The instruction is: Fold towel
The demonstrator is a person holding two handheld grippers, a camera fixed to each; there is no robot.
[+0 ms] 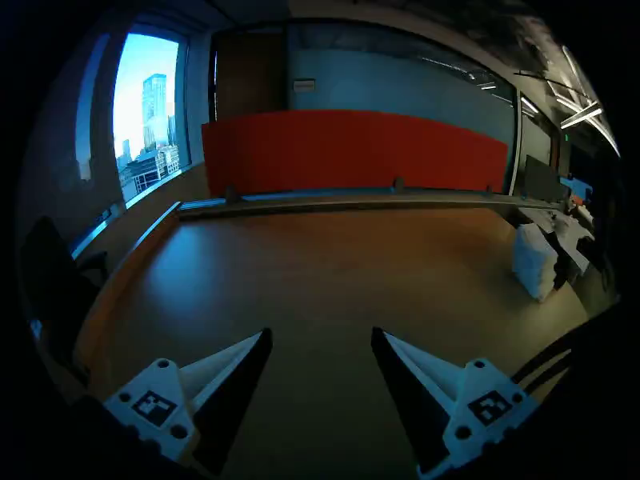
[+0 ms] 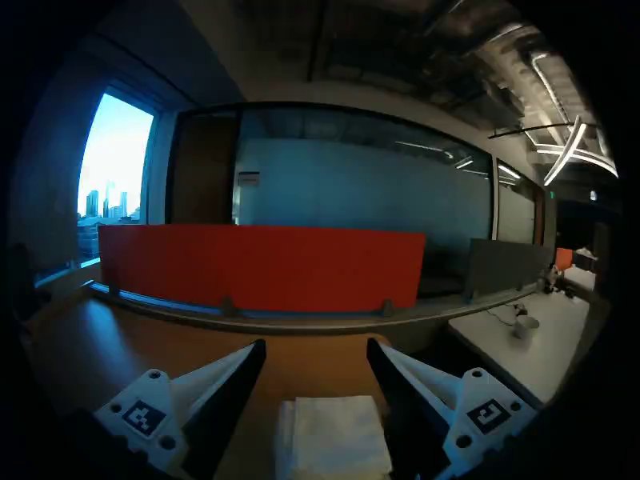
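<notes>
Two pairs of fingers stand apart: left gripper (image 1: 321, 330) over the desk (image 1: 320, 264), right gripper (image 2: 316, 342) above a folded towel (image 2: 332, 436) (white).

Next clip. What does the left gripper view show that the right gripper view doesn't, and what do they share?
Left gripper view: a wide sweep of wooden table with a white stack near its right edge. Right gripper view: a folded white towel low between the fingers of the right gripper, plus a white desk with a cup. Shared: red divider, window; the left gripper is open too.
</notes>
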